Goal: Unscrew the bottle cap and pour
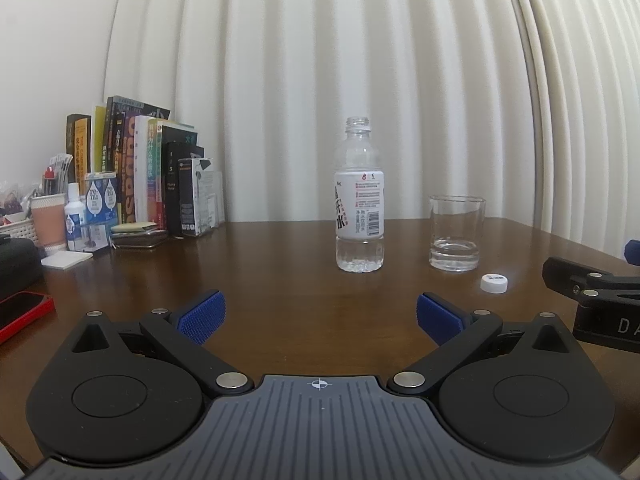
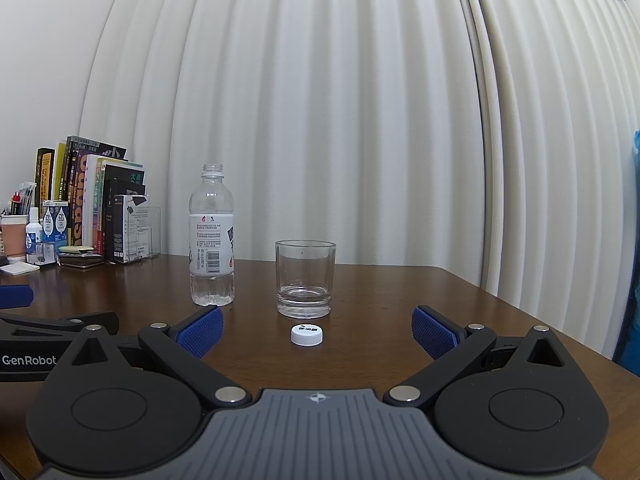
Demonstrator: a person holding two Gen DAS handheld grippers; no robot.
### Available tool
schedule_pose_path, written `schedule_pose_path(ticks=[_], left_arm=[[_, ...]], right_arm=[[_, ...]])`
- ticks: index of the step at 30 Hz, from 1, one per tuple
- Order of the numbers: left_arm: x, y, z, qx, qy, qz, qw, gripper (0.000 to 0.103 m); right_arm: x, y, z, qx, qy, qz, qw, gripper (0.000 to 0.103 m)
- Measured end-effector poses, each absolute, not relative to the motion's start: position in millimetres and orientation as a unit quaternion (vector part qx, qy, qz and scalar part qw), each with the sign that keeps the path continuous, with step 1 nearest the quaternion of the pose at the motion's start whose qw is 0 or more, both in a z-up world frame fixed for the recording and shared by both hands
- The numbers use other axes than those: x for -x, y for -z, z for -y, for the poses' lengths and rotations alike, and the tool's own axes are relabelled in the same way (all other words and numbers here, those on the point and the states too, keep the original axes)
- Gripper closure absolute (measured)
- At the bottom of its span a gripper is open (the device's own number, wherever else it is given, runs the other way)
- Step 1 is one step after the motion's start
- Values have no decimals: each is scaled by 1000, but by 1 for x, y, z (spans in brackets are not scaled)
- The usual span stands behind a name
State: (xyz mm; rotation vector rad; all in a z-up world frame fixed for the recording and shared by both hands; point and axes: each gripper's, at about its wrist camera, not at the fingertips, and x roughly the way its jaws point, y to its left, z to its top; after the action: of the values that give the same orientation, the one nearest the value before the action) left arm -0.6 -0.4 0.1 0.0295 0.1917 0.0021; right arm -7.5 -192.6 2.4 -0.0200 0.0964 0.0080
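A clear plastic bottle [image 1: 360, 196] with a white label stands upright and uncapped on the brown table, a little water at its bottom; it also shows in the right wrist view [image 2: 212, 236]. A clear glass [image 1: 456, 234] with a little water stands to its right, also in the right wrist view [image 2: 305, 278]. The white cap [image 1: 495, 283] lies on the table in front of the glass [image 2: 307, 335]. My left gripper [image 1: 320, 316] is open and empty, short of the bottle. My right gripper [image 2: 318, 330] is open and empty, with the cap lying between and just ahead of its fingertips.
A row of books [image 1: 136, 168] and small boxes stands at the back left, with a paper cup [image 1: 48, 218], a small white bottle and a red phone [image 1: 22, 312] near the left edge. The table's right edge [image 2: 520, 312] runs close to the pleated curtain.
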Motion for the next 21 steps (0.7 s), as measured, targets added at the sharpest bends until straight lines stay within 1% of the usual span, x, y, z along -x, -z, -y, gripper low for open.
schedule_pose_path(ticks=[15, 21], left_arm=[[9, -2, 7, -21, -1, -95, 995, 0], [8, -5, 5, -17, 3, -98, 995, 0]], right_arm=[[9, -2, 191, 10, -8, -50, 999, 0], [5, -4, 192, 17, -20, -66, 998, 0]])
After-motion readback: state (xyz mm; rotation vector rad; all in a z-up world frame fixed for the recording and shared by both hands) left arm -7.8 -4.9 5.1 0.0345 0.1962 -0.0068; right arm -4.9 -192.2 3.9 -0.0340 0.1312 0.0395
